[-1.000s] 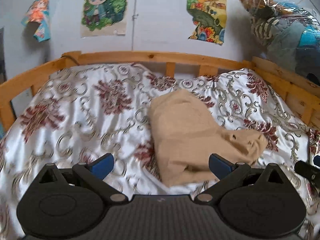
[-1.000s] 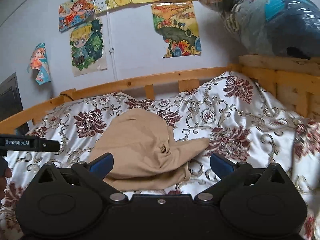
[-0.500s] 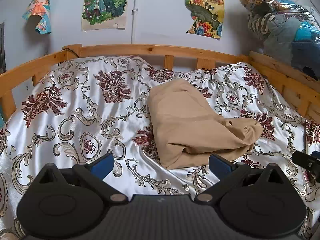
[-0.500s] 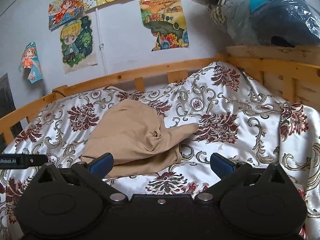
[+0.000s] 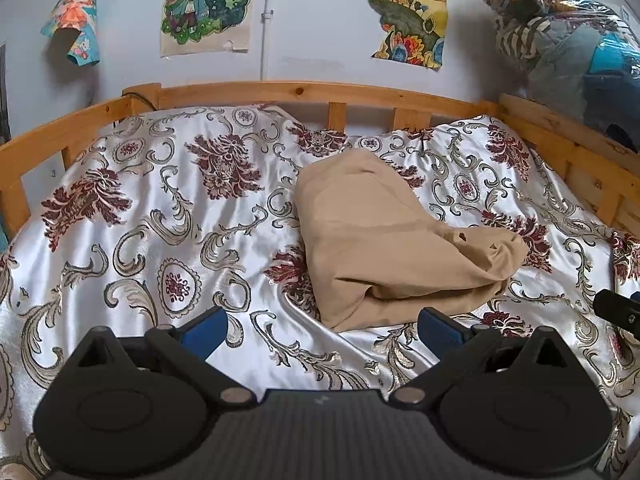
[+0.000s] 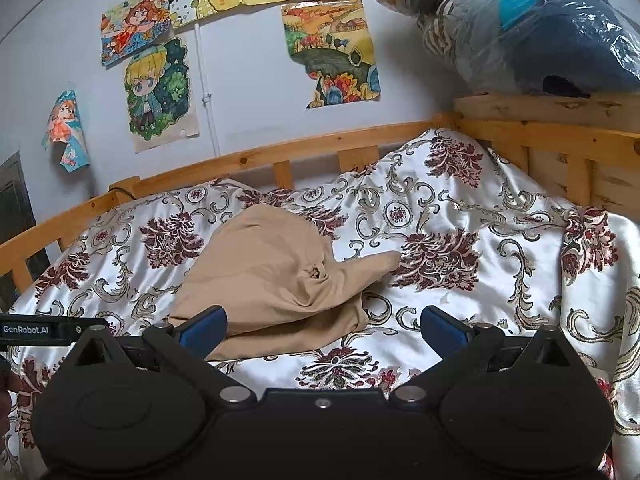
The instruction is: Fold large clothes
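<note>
A tan garment (image 5: 384, 240) lies folded in a thick bundle on the patterned satin bedspread (image 5: 160, 216), right of the bed's middle. One corner sticks out to the right, with a small hole or button near it. My left gripper (image 5: 322, 330) is open, hovering just short of the bundle's near edge, nothing between its blue pads. In the right wrist view the same garment (image 6: 276, 276) lies ahead and to the left. My right gripper (image 6: 322, 328) is open too; its left pad overlaps the bundle's near edge in the view. Touching cannot be told.
A wooden rail (image 5: 304, 94) runs around the bed's far side and both ends. A plastic bag of clothes (image 6: 520, 28) rests on the right headboard. Posters (image 5: 204, 4) hang on the wall. The left gripper's body (image 6: 44, 330) shows at the right view's left edge.
Both grippers have drawn back and risen a little, so the garment sits farther away and more of the bedspread shows. The garment itself has not moved.
</note>
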`<state>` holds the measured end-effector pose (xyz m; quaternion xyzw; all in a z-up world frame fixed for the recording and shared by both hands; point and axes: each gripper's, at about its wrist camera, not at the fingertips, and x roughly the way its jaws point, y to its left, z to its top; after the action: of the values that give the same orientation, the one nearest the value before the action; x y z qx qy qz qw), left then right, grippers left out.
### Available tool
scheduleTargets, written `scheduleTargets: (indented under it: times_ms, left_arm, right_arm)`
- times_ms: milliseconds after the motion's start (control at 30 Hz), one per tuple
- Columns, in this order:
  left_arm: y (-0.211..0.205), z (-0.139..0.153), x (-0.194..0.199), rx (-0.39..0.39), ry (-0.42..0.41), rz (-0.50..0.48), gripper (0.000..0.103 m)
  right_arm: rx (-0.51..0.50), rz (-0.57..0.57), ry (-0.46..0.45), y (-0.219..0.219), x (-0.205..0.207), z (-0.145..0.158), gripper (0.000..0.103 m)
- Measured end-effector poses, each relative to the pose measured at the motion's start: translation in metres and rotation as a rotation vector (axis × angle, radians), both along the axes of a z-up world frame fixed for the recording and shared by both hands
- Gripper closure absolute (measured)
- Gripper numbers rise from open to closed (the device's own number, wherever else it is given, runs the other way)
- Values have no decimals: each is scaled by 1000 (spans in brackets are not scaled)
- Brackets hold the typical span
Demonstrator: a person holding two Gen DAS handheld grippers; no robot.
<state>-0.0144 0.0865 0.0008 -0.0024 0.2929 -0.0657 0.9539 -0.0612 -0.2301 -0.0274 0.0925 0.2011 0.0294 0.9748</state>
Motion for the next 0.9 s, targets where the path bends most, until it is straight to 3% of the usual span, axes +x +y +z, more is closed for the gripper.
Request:
scheduleTargets:
  times_ms: [900]
  left_arm:
    - [7, 0, 2, -15, -7, 29, 1]
  right_arm:
    - [9, 4, 17, -1, 2, -3, 1]
